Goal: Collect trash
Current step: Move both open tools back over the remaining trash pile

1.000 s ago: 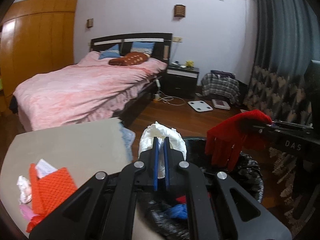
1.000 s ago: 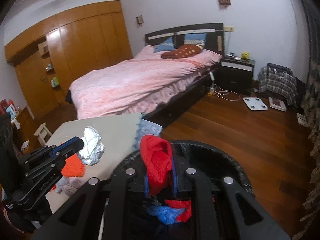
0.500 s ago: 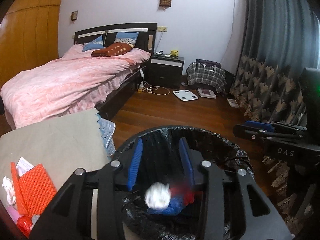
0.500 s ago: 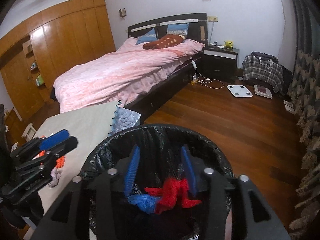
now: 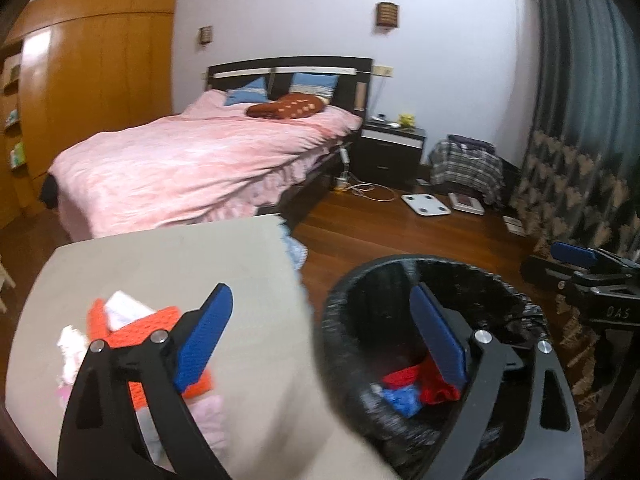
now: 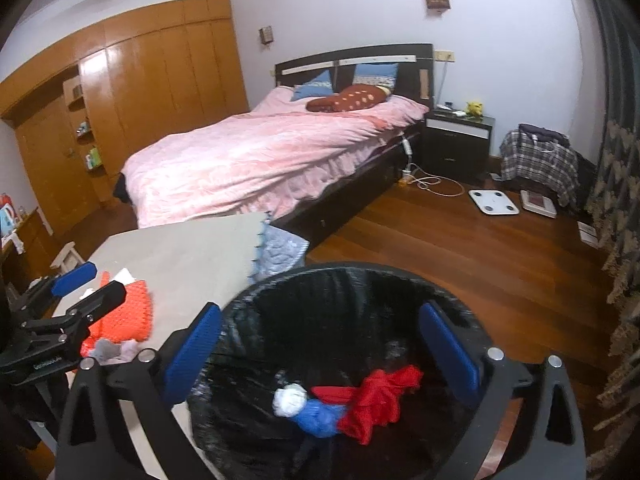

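Right wrist view gives us the plainest account: our right gripper (image 6: 316, 344) hangs over the bin (image 6: 400, 272), its jaws opening wide with nothing between them, and the red rag (image 6: 380, 400) it pinched a second ago now lies at the bottom of the black liner in the lower middle of the frame. Beside it sit a white wad (image 6: 291, 399), which the left gripper (image 5: 320, 336) held a second ago, and a blue scrap (image 6: 320, 420). Left wrist view shows the left jaws opening too, bare of anything, one pad over the table (image 5: 168, 264) at lower left and the other over the bin's mouth at lower right. We judge both drops done, so two more pieces are collected and both hands are free for the next pickup. Counting what we see: one bin, three pieces inside it (one red, one white, one blue), though in the left view a second red scrap seems to lie there and we cannot be sure. On the table, lower left in both views, one pile of trash (image 5: 132, 332) remains: an orange mesh piece, a white paper slip, and pale pink and white wads too blurred to count. We reckon the pile is the next target, nearest the left gripper.
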{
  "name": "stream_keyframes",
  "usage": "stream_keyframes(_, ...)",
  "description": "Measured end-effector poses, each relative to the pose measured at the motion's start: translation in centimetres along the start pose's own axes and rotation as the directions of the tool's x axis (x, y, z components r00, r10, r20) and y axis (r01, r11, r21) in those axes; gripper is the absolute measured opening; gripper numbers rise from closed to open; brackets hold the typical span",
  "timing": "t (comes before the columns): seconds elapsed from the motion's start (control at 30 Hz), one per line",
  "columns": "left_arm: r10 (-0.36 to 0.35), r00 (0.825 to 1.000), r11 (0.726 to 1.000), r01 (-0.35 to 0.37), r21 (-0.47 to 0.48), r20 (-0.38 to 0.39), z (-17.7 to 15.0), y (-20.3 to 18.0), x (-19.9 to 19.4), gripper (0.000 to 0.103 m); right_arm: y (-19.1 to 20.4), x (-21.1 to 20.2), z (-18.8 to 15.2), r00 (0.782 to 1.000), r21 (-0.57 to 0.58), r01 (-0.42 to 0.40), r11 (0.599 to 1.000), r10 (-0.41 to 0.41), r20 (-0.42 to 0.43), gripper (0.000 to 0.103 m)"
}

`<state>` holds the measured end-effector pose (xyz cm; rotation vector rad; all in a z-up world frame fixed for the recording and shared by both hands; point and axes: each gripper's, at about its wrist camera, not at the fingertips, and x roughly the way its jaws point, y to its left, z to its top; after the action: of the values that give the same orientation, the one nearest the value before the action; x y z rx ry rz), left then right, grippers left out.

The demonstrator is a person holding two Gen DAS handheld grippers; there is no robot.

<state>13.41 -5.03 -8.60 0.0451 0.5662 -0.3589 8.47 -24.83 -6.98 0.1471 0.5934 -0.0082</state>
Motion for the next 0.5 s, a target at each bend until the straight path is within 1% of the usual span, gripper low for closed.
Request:
stream_keyframes(0.1,0.049,0.999,0.999,-0.049,-0.020,0.003,-0.4,2.2,-1.3,0.088,1.7,0.4,0.2,1.000,-0.004,-0.030,1.000,0.030,0.006,0.097)
stream_keyframes(0.23,0.120,0.993,0.992,-0.119,-0.047,0.006,-0.9,5.2,-3.0,0.088,4.2,1.2,0.2,0.997,-0.021,-0.074,0.997,0.074,0.009,0.097)
stream_keyframes(0.37,0.189,0.982,0.980,-0.188,-0.062,0.000,-1.7,8.1,-4.5,0.088,7.7,2.0,0.0,0.992,-0.058,-0.126,0.990,0.127,0.004,0.097)
stream_keyframes(0.5,0.251,0.968,0.963,-0.252,-0.094,-0.017,-2.9,11.5,-5.7,0.088,11.2,2.9,-0.6,0.983,-0.091,-0.182,0.979,0.181,-0.012,0.097)
